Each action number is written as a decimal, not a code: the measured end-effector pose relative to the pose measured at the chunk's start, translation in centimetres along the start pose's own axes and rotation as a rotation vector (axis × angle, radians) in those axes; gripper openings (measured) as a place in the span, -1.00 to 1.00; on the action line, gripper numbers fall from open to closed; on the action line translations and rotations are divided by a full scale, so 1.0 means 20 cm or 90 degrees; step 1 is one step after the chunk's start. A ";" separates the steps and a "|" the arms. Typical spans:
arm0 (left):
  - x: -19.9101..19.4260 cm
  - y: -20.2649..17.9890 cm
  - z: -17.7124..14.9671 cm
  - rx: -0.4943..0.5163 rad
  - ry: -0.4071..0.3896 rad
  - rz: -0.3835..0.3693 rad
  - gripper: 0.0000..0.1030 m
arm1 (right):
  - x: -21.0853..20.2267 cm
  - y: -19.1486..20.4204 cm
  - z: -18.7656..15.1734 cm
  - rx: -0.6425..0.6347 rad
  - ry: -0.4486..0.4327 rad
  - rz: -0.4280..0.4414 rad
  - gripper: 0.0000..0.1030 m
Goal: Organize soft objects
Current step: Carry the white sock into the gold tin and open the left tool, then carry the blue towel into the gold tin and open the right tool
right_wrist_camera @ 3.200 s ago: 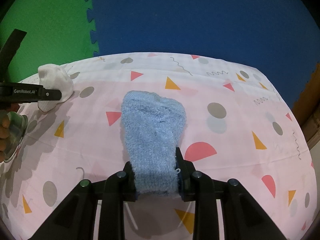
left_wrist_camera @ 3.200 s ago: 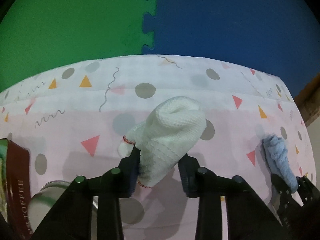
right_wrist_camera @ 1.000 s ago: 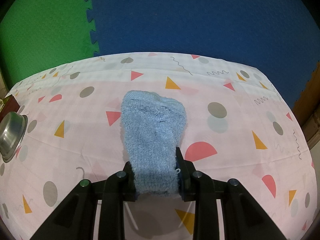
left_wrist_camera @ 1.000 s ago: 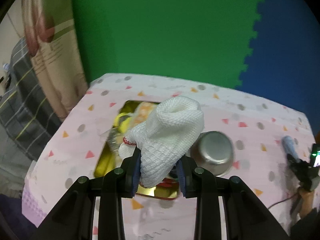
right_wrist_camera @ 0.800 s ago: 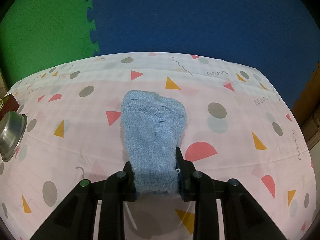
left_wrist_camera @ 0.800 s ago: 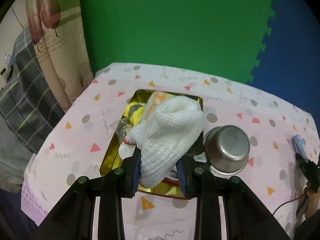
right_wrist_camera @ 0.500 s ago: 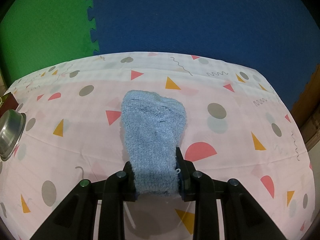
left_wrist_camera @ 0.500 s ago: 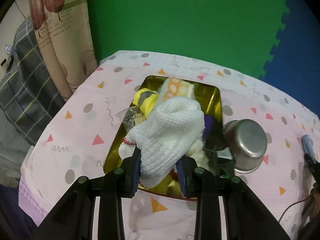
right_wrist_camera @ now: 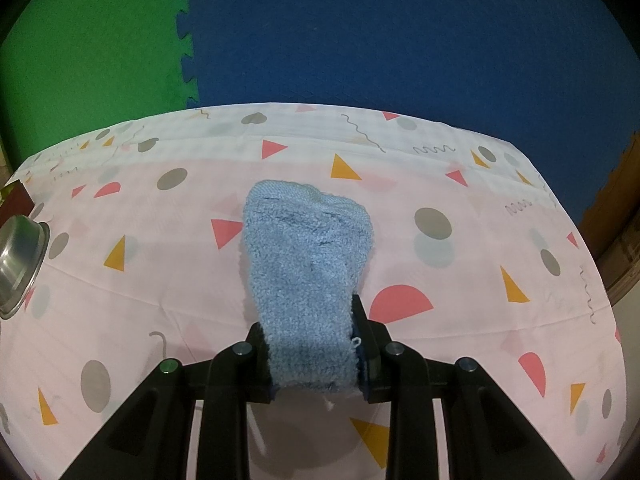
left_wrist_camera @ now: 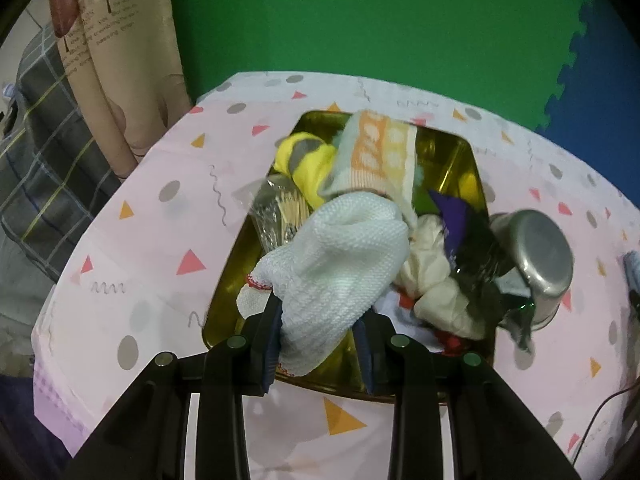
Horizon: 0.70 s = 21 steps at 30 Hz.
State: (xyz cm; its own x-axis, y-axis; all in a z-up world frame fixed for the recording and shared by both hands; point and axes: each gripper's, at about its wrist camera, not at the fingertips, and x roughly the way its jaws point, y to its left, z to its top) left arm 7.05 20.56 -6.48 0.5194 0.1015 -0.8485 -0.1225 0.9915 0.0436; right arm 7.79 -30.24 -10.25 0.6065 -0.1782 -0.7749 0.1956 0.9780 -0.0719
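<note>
Over the gold tin [left_wrist_camera: 224, 280], the left gripper [left_wrist_camera: 320, 344] pinches a white sock [left_wrist_camera: 340, 264] in its jaws; release only once low among the contents. The right gripper [right_wrist_camera: 316, 360] clamps a blue sock [right_wrist_camera: 308, 272] above the desk [right_wrist_camera: 460, 280].

In the left wrist view the gold tin [left_wrist_camera: 232, 276] is crowded: a yellow cloth [left_wrist_camera: 310, 164] and an orange-patterned cloth [left_wrist_camera: 380, 156] fill its 12 o'clock end, cream and dark pieces [left_wrist_camera: 436, 276] pile up at 3 o'clock, and a clear wrapper [left_wrist_camera: 272, 216] lies at 10 o'clock. Bare tin floor shows only at 8 o'clock — a narrow pocket by the near-left wall. A steel bowl [left_wrist_camera: 536, 256] blocks the tin's right rim. The tablecloth [left_wrist_camera: 160, 240] left of the tin lies open.

In the right wrist view the cloth-covered table [right_wrist_camera: 460, 280] is open from 12 through 5 o'clock — only the bowl [right_wrist_camera: 20, 260] stands at the 9 o'clock edge.
</note>
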 end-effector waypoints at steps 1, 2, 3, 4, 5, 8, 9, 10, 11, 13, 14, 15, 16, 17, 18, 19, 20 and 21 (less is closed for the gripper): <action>0.01 0.00 0.00 -0.003 0.001 -0.004 -0.42 | 0.00 0.00 0.00 -0.001 0.000 -0.001 -0.43; 0.01 0.01 -0.01 -0.005 0.002 -0.007 -0.40 | 0.00 0.00 0.00 -0.003 0.000 -0.003 -0.43; 0.01 0.01 -0.01 -0.009 0.002 -0.009 -0.30 | 0.00 0.00 0.00 -0.004 0.000 -0.004 -0.43; 0.01 0.01 -0.01 -0.010 0.002 -0.010 -0.28 | 0.00 0.00 0.00 -0.005 0.000 -0.005 -0.43; 0.01 0.01 -0.01 -0.010 0.003 -0.012 -0.27 | 0.00 0.00 0.00 -0.005 -0.001 -0.005 -0.43; -0.02 0.02 0.00 -0.015 -0.004 -0.021 0.14 | 0.00 0.00 0.00 -0.006 -0.001 -0.006 -0.43; -0.04 0.02 -0.01 -0.013 -0.016 -0.022 0.18 | 0.00 0.00 0.00 -0.007 -0.001 -0.007 -0.43; -0.06 0.01 -0.01 -0.007 -0.026 -0.022 0.22 | 0.00 0.00 0.00 -0.008 -0.002 -0.007 -0.43; -0.07 0.00 -0.01 0.000 -0.033 -0.020 0.27 | 0.00 0.00 0.00 -0.008 -0.002 -0.008 -0.43; -0.11 -0.01 -0.01 0.012 -0.045 -0.018 0.34 | 0.00 0.01 0.00 -0.010 -0.003 -0.010 -0.43; -0.12 -0.01 -0.01 0.016 -0.049 -0.016 0.34 | 0.00 0.01 0.00 -0.011 -0.003 -0.012 -0.43; -0.14 -0.02 -0.01 0.021 -0.056 -0.012 0.35 | 0.00 0.01 0.00 -0.011 -0.004 -0.012 -0.43; -0.15 -0.02 -0.01 0.025 -0.061 -0.010 0.35 | -0.01 0.01 0.00 -0.011 -0.005 -0.011 -0.43; -0.17 -0.02 -0.02 0.029 -0.069 -0.007 0.36 | -0.01 0.01 0.00 -0.010 -0.006 -0.009 -0.43; -0.18 -0.02 -0.02 0.029 -0.073 -0.003 0.36 | -0.01 0.00 0.00 -0.008 -0.006 -0.006 -0.43; -0.20 -0.01 -0.03 0.024 -0.080 0.001 0.36 | -0.01 0.00 0.00 -0.005 -0.007 -0.003 -0.43; -0.22 -0.01 -0.04 0.022 -0.085 0.004 0.36 | -0.01 0.00 0.00 -0.005 -0.007 -0.001 -0.43; -0.22 0.00 -0.05 0.019 -0.089 0.007 0.36 | -0.01 0.00 0.00 -0.007 -0.008 -0.002 -0.47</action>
State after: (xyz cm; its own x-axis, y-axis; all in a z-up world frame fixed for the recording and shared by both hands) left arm 3.96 19.99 -3.14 0.6315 0.1201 -0.7660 -0.1040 0.9921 0.0698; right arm 7.63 -30.25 -10.18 0.6155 -0.1826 -0.7667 0.1896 0.9785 -0.0809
